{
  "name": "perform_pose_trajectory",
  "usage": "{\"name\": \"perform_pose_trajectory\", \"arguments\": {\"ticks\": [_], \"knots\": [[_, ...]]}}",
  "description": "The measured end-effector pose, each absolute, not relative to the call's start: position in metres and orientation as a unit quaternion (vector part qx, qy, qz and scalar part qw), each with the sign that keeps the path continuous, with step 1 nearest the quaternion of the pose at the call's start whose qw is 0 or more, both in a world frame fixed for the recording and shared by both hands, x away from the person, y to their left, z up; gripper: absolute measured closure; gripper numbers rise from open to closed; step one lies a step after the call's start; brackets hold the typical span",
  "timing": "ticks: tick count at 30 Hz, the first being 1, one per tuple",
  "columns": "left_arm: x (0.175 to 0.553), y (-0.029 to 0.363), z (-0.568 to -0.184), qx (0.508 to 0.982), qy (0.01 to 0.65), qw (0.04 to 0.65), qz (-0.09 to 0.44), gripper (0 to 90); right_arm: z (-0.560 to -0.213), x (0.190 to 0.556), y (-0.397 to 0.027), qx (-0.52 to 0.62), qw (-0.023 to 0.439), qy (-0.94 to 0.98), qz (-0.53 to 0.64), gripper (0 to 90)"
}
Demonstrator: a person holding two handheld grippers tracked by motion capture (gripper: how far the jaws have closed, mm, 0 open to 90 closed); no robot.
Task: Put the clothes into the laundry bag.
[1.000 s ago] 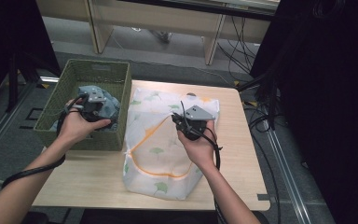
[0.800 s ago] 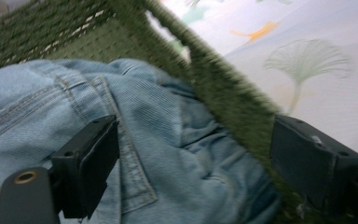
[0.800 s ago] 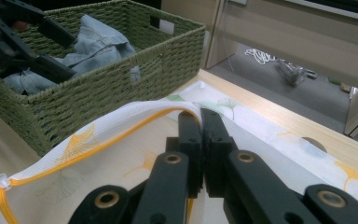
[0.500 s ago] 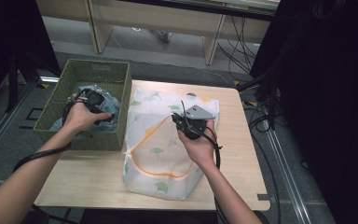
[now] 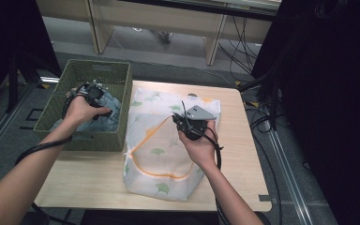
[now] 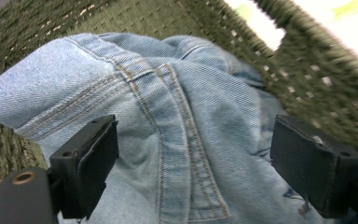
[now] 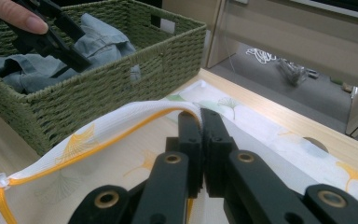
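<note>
The work in hand looks like moving laundry from the basket into the mesh laundry bag. The bag lies flat along the middle of the desk, reaching from its far edge almost to its near edge, with the woven green basket at the desk's left edge, just beside the bag.

The right gripper has its fingers clenched on the bag's orange-trimmed rim and lifts that edge off the desk, probably so the mouth stands open to take clothing.

The left gripper is down inside the basket, its fingers spread wide on either side of a fold of the jeans, not yet pinching the denim. The jeans lie crumpled in the basket, seams up. The spread stance suits taking a thick bunch of cloth at once.
</note>
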State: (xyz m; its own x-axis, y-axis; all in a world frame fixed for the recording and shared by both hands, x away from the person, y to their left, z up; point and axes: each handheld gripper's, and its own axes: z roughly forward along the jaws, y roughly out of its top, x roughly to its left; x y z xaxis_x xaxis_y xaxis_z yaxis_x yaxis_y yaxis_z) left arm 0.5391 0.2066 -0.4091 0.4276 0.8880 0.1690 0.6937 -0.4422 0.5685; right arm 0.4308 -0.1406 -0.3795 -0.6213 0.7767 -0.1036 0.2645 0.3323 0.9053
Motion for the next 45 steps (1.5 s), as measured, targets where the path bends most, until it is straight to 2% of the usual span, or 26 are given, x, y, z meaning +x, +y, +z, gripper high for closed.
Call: {"name": "perform_pose_trajectory", "arguments": {"ticks": [17,21,27,34,38,41,45], "knots": [[0.558,0.207,-0.434,0.836,0.495,0.136,0.194,14.2,-0.380,0.431,-0.141,0.333,0.275,0.772,0.467,88.9],[0.562,0.205,-0.441,0.840,0.494,0.123,0.186,16.6,-0.381,0.431,-0.141,0.334,0.273,0.772,0.466,88.9],[0.565,0.210,-0.451,0.838,0.505,0.132,0.158,28.7,-0.381,0.431,-0.141,0.334,0.274,0.772,0.466,88.9],[0.565,0.206,-0.455,0.852,0.488,0.118,0.150,58.1,-0.381,0.431,-0.142,0.336,0.275,0.771,0.466,88.9],[0.565,0.207,-0.455,0.851,0.488,0.123,0.148,71.1,-0.380,0.431,-0.143,0.335,0.273,0.772,0.467,89.0],[0.564,0.210,-0.452,0.845,0.494,0.139,0.149,76.8,-0.380,0.431,-0.143,0.336,0.275,0.771,0.466,88.9],[0.561,0.216,-0.442,0.836,0.495,0.173,0.165,79.3,-0.381,0.431,-0.143,0.336,0.276,0.771,0.466,88.9]]}}
